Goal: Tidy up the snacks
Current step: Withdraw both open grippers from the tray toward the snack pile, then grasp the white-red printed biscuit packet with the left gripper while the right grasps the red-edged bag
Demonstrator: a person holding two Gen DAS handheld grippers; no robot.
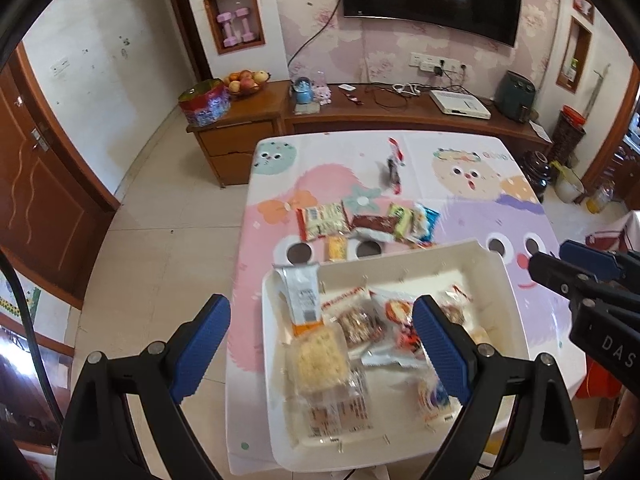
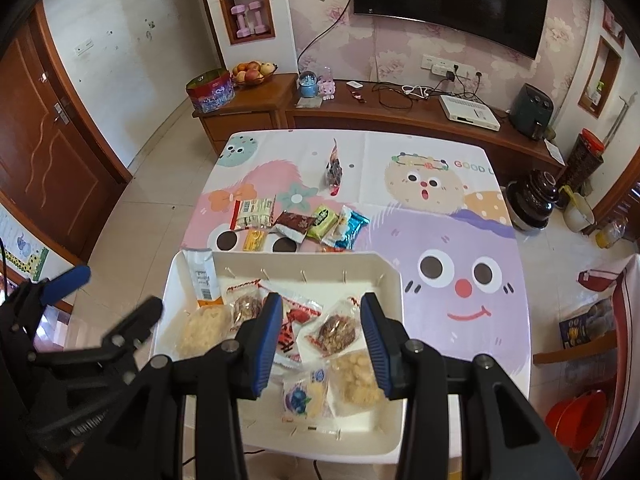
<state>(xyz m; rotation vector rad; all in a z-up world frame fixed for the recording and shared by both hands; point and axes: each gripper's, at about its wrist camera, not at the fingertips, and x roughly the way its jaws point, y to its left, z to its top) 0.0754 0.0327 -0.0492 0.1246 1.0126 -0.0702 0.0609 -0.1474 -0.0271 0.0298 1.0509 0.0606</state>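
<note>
Snack packets (image 2: 320, 336) fill the white tray (image 2: 394, 280) at lower centre on the surface (image 2: 460, 216); more packets (image 2: 300, 222) lie just beyond. Left tool (image 1: 320, 344) gapes wide, empty; right tool (image 2: 322, 336) half-parted, empty.

Each gripper (image 1: 320, 344) (image 2: 322, 338) — black frame, silver screws, ribbed blue pads (image 1: 442, 354).
</note>
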